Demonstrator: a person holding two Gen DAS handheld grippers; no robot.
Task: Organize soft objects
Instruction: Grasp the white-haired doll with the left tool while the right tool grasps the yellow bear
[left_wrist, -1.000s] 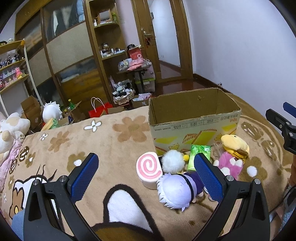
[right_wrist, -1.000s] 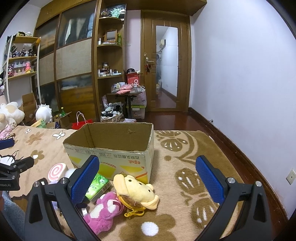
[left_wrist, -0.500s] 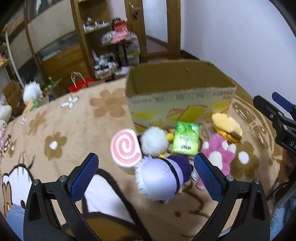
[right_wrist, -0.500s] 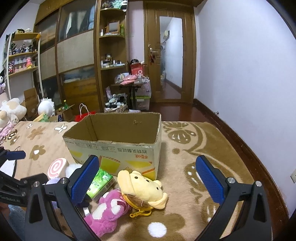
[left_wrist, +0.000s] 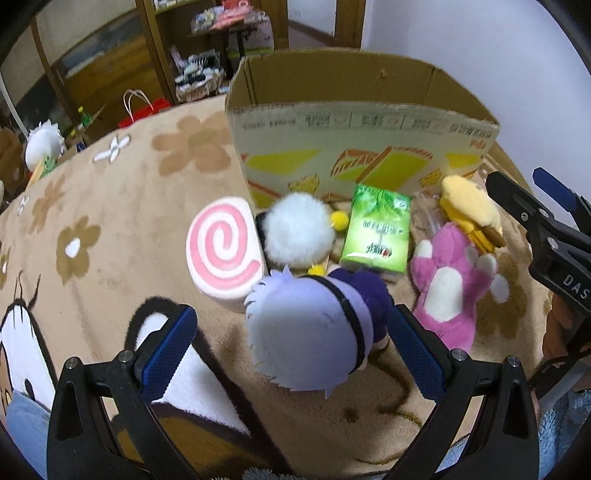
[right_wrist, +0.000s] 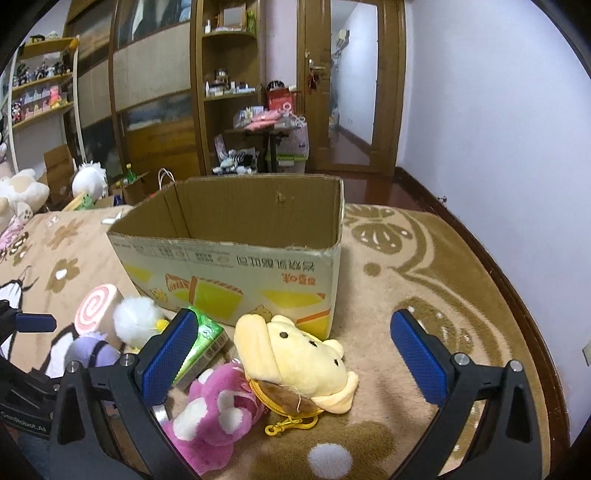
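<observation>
An open cardboard box (left_wrist: 362, 122) stands on a brown patterned blanket; it also shows in the right wrist view (right_wrist: 236, 254). In front of it lie a pink swirl roll plush (left_wrist: 221, 247), a white fluffy plush (left_wrist: 297, 230), a lilac-haired doll (left_wrist: 306, 332), a green pack (left_wrist: 376, 234), a pink bear (left_wrist: 448, 284) and a yellow bear (right_wrist: 295, 358). My left gripper (left_wrist: 295, 350) is open, its jaws on either side of the lilac doll. My right gripper (right_wrist: 295, 354) is open above the yellow bear.
The blanket (left_wrist: 122, 206) covers the surface. Wooden cabinets and shelves (right_wrist: 155, 103) stand behind, with a cluttered small table (right_wrist: 269, 129) and a red bag (left_wrist: 142, 110). More plush toys (right_wrist: 22, 192) sit at the far left. A white wall (right_wrist: 498, 110) is at the right.
My left gripper has moved forward and down, so the lilac doll now lies between its jaws. My right gripper has moved slightly closer to the yellow bear.
</observation>
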